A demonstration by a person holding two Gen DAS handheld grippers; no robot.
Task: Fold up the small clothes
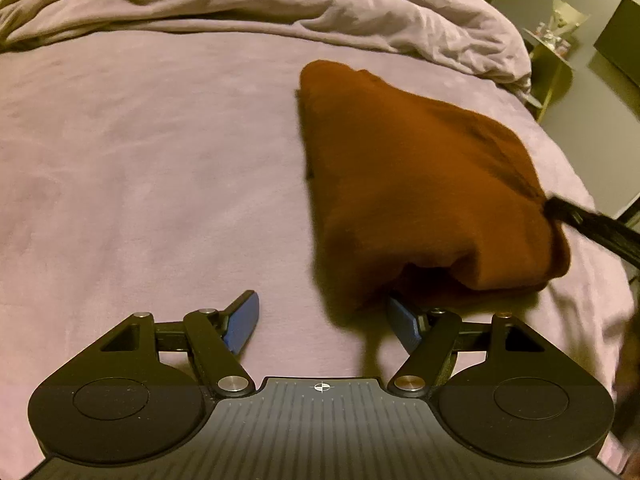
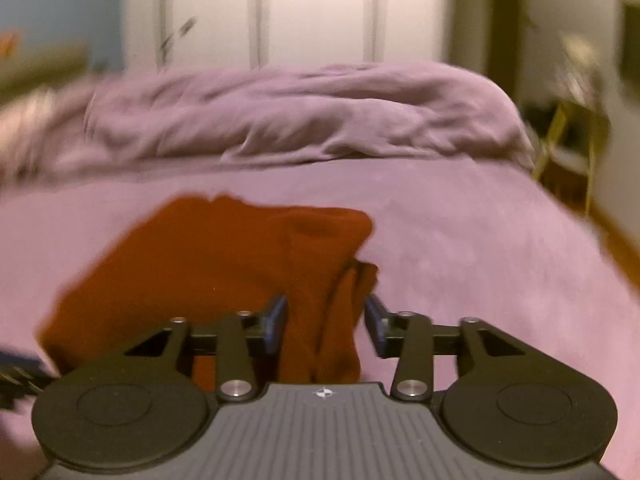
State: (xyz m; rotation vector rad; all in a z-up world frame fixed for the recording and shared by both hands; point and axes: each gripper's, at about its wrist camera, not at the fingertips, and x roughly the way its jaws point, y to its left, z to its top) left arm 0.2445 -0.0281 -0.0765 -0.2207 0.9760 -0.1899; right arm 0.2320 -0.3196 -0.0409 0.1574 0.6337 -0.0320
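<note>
A rust-brown small garment (image 1: 420,168) lies bunched and partly folded on the mauve bed sheet (image 1: 140,180). My left gripper (image 1: 324,320) is open above the sheet, and the garment's near corner drapes over its right finger (image 1: 404,326). At the garment's right edge a black finger of the right gripper (image 1: 592,224) reaches in. In the right wrist view, which is blurred, the garment (image 2: 208,264) runs between the jaws of my right gripper (image 2: 326,326). Its left pad (image 2: 276,324) touches the cloth, while the right pad (image 2: 376,328) stands just apart from it, so it is open.
A crumpled mauve duvet (image 1: 280,4) is heaped along the far side of the bed. Off the bed's right edge stands a small side table (image 1: 556,52) with things on it. Bare sheet (image 2: 480,260) stretches to the right of the garment.
</note>
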